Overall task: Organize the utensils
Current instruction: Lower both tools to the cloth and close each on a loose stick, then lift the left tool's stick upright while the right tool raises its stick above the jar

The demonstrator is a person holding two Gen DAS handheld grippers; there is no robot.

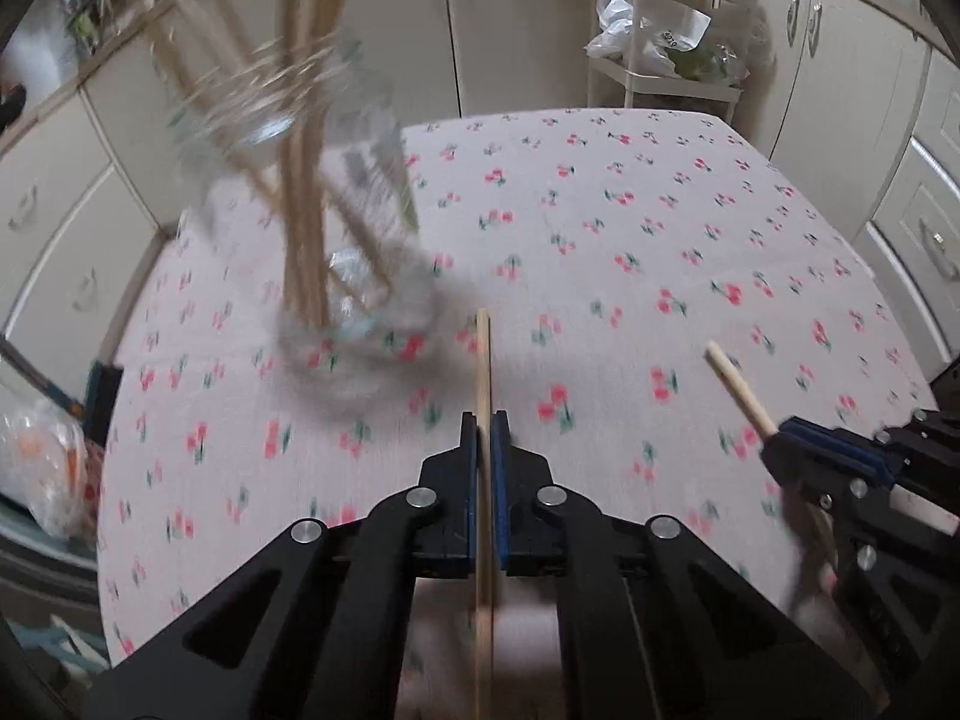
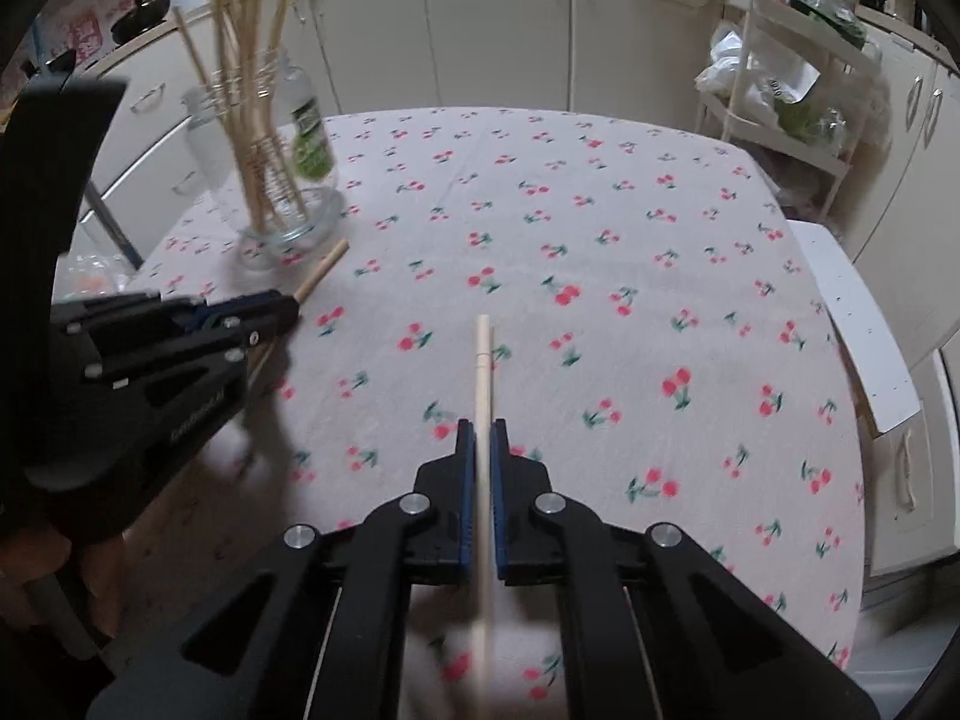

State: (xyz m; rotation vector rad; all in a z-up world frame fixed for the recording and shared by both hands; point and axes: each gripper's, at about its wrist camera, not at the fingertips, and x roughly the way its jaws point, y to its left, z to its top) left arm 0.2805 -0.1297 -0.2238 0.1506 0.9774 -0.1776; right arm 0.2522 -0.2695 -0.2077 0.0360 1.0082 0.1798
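Observation:
My left gripper (image 1: pixel 483 426) is shut on a pale wooden chopstick (image 1: pixel 483 360) that runs straight out between its blue pads. My right gripper (image 2: pixel 482 429) is likewise shut on a second chopstick (image 2: pixel 482 360). In the left wrist view the right gripper (image 1: pixel 780 438) sits low at the right, with its stick (image 1: pixel 735 381) angled up and to the left. The right wrist view shows the left gripper (image 2: pixel 294 306) at the left, its stick (image 2: pixel 324 267) pointing toward a clear glass jar (image 2: pixel 312 216). That jar (image 1: pixel 360 324) holds several upright chopsticks and looks blurred in the left wrist view.
A cloth with a cherry print (image 2: pixel 600 240) covers the table. A white wire trolley (image 2: pixel 780 138) loaded with plastic bags stands beyond the far right corner. Cream cabinets (image 1: pixel 528 30) line the walls. A white board (image 2: pixel 852 324) lies along the table's right edge. A plastic bag (image 1: pixel 42 462) sits at the left.

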